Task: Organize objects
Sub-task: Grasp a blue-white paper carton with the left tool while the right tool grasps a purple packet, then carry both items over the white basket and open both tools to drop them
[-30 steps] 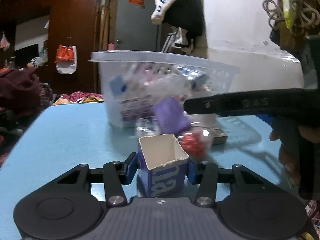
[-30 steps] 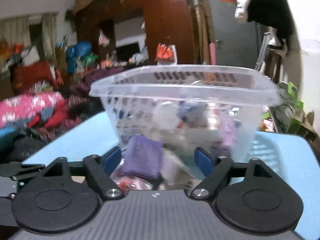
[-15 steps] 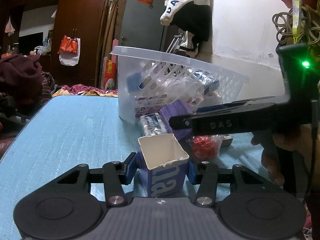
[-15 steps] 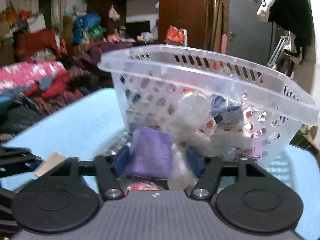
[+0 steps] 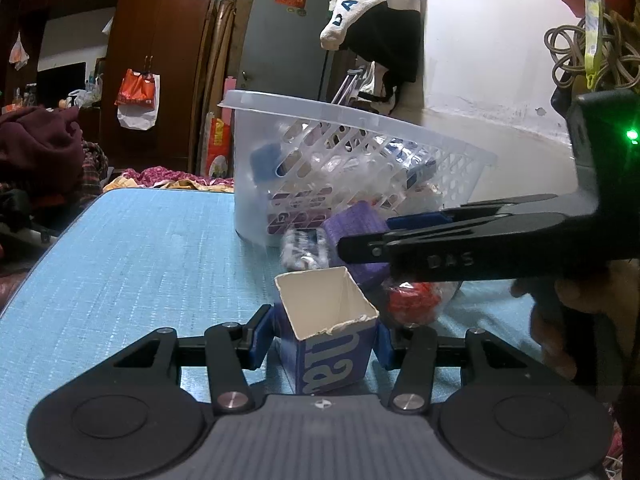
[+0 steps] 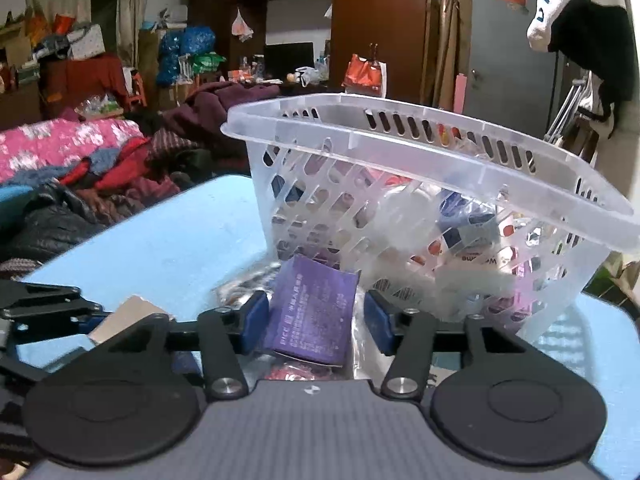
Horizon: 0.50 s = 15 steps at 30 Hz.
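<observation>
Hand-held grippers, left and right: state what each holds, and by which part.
Left hand-held gripper clamps the open blue carton by its side walls. Right hand-held gripper grips the purple packet by its side edges.

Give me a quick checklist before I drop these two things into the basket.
1. Left gripper closed on the open-topped blue carton: ok.
2. Right gripper closed on the purple packet: ok.
3. Carton upright: ok.
4. Clear perforated plastic basket open at the top: ok.
5. Spare room inside the basket, which already holds items: cannot tell.
6. Clear bag of red pieces on the blue table out of the way: not ok, it lies just beyond the carton.
</observation>
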Motion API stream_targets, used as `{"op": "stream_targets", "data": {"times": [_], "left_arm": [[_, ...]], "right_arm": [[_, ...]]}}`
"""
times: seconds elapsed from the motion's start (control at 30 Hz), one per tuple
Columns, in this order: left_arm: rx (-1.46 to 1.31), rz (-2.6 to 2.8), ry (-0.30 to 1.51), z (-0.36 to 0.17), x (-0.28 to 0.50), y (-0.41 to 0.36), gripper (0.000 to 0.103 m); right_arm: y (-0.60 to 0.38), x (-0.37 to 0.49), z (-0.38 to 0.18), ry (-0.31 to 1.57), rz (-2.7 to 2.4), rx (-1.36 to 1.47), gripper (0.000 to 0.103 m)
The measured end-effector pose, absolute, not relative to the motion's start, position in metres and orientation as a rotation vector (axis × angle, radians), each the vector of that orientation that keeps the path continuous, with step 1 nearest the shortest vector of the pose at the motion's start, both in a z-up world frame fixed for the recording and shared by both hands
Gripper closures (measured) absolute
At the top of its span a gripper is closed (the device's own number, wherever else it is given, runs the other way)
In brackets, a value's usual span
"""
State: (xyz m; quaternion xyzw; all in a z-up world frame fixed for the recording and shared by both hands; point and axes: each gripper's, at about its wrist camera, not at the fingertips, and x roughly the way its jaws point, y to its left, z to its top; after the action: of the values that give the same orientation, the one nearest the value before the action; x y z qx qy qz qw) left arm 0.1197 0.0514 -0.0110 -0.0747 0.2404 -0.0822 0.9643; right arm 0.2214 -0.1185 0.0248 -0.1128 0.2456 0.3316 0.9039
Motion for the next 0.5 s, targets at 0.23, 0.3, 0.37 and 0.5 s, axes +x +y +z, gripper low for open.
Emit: {"op": "stream_targets", "data": {"times": [0.23, 0.3, 0.37, 0.5], "left_arm": [[-0.147, -0.170, 0.406, -0.003, 0.110, 0.051, 0.049], [-0.146, -0.177, 0.377, 0.001, 0.107, 0.051, 0.050], [-0.142, -0.183, 0.359, 0.004, 0.105, 0.050, 0.050], [-0.153, -0.202, 0.319, 0.012, 0.104, 0.052, 0.050]], "right_arm": [[-0.149, 0.205, 0.043, 0.445, 0.692, -0.132, 0.058], [-0.158, 0.199, 0.049, 0.421, 0.691, -0.115, 0.058], [-0.168, 0.193, 0.055, 0.389, 0.675, -0.104, 0.058], [-0.180, 0.191, 0.067, 0.345, 0.650, -0.058, 0.058]]}}
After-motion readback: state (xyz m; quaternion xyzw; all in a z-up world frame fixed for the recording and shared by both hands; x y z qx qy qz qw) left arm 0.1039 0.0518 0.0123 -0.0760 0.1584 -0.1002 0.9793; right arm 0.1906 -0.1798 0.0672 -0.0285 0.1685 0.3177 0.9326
